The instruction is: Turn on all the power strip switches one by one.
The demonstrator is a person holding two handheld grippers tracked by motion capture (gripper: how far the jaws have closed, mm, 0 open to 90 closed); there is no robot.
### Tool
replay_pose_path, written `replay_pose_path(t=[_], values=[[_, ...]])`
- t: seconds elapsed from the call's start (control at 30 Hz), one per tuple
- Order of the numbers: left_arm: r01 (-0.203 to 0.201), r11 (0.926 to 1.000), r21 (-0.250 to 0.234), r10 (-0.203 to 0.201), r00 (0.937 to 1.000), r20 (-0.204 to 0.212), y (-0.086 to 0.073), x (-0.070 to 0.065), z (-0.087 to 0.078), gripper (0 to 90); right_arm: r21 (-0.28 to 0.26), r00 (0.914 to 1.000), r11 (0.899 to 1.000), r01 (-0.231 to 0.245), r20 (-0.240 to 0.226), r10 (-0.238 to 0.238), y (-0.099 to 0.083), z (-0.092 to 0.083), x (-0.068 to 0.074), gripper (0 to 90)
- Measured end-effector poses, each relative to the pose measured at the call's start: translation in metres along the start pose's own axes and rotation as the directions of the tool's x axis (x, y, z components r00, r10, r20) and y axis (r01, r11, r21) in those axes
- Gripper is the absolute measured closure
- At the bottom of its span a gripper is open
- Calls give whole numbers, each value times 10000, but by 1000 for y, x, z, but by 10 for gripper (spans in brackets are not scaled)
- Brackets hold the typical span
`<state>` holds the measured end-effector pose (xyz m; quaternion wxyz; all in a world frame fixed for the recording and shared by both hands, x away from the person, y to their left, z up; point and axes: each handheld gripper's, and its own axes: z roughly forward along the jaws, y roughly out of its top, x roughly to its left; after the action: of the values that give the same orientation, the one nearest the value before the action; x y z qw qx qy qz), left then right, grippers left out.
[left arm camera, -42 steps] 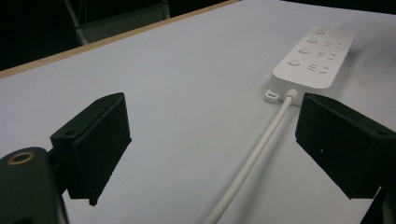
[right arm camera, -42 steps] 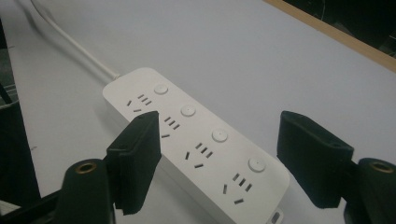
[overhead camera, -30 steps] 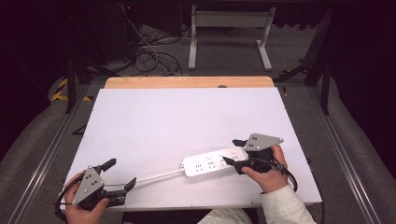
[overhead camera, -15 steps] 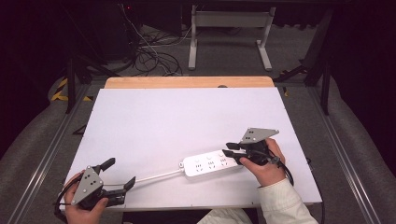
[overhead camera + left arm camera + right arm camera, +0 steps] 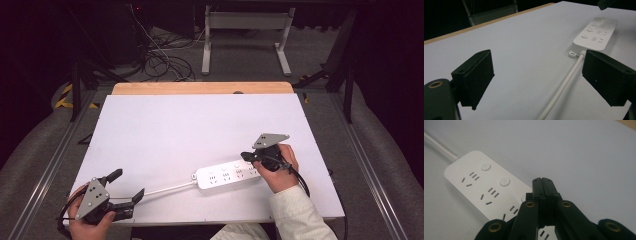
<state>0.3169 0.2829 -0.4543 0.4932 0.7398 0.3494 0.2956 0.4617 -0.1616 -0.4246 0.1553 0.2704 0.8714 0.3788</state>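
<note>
Smooth white plastic power strip (image 5: 229,174) on a matt white tabletop (image 5: 200,130) edged with wood.

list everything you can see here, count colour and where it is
power strip: 1, white, near right part of the sheet, round buttons along one side
power strip cord: 1, white, runs from the strip's left end toward the left gripper
table sheet: 1, white, covers most of the table
table edge: 1, light wood, bare strip at the far side
metal stand: 1, grey, on the floor beyond the table
floor cables: several, black, floor beyond the table, left
left gripper: 1, black, near left corner, jaws wide apart, cord passes between them untouched
right gripper: 1, black, jaws shut together over the strip's right end, holding nothing
hands: 2, one on each gripper
</note>
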Motion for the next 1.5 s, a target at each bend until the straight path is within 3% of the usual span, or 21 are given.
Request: replay_pose_path(t=[0.33,0.67,1.0,1.5], values=[[-2,10000,-14,2,10000,11,0,0,1,104,795,9990,9962,-360,298,337,-8,10,-8,900],[-129,9999,18,129,9999,-75,-1,0,1,97,1299,9982,9910,-335,546,265,-13,18,-10,900],[-65,10000,-53,64,10000,-46,-1,-1,1,96,1266,9975,9904,-552,510,491,-17,19,-11,900],[-71,10000,-31,71,10000,-20,-1,-1,1,96,1572,9971,9863,-494,648,396,-16,20,-8,900]])
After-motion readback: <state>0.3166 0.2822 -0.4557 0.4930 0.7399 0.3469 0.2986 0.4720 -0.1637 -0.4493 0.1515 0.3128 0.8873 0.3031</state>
